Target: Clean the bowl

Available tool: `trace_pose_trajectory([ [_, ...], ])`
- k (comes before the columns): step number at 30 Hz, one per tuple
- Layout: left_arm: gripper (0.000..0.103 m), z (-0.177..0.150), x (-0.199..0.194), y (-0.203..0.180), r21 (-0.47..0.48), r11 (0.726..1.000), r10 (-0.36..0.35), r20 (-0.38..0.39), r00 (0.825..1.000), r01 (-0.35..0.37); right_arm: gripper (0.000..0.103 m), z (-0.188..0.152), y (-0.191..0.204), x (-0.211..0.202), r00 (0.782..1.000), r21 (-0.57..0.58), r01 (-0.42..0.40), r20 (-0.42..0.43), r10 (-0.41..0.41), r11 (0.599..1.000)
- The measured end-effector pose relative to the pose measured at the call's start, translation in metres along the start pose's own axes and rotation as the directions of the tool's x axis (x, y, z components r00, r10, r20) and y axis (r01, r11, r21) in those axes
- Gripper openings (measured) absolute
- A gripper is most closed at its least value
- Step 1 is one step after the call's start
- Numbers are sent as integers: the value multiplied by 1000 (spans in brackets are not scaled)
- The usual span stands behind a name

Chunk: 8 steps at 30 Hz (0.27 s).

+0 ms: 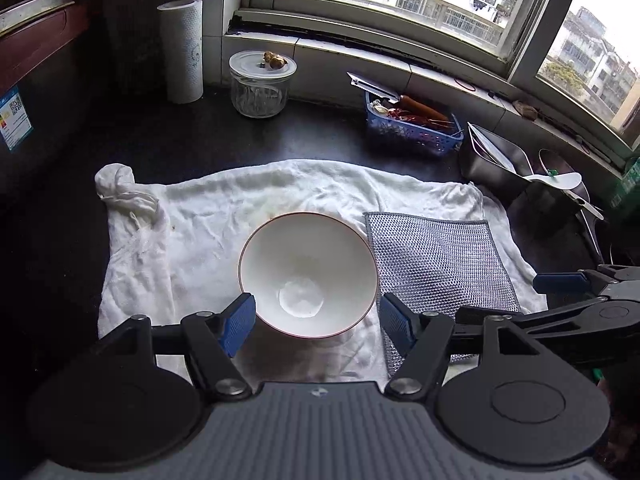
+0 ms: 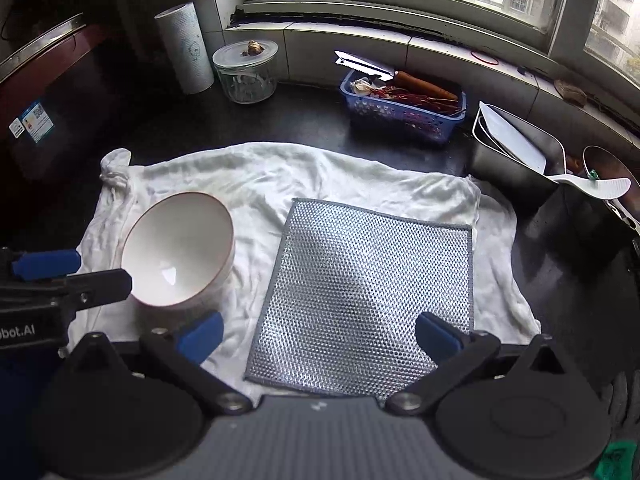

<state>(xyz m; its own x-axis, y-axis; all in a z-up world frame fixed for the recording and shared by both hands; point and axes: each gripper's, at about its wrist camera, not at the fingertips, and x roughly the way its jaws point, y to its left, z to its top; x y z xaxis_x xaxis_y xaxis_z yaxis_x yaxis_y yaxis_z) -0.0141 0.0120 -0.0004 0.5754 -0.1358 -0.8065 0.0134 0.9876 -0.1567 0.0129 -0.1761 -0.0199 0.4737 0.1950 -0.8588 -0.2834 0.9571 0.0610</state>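
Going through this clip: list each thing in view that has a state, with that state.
bowl: upright on the cloth, empty, not gripped
mesh scrubbing cloth: flat, to the right of the bowl
white towel: spread under both, left corner knotted
left gripper: open, fingers either side of the bowl
right gripper: open above the mesh cloth
glass jar: lidded
paper towel roll: standing upright

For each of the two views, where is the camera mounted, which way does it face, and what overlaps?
Left wrist: on the left gripper, looking forward over the bowl; the right gripper's fingers enter at right.
Right wrist: on the right gripper, facing the mesh cloth; left gripper at left.
Shared: bowl, mesh cloth, white towel, blue basket.
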Motion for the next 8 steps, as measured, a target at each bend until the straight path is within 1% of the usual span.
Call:
trace_pose_trajectory([
  [6, 68, 0, 1, 1, 1, 1000, -5, -2, 1000, 5, 102, -2, 2, 0, 1000, 2, -3, -5, 3, 1000],
  [8, 68, -1, -1, 5, -22, 1000, -15, 16, 1000, 15, 102, -3, 3, 0, 1000, 3, -4, -11, 4, 1000],
])
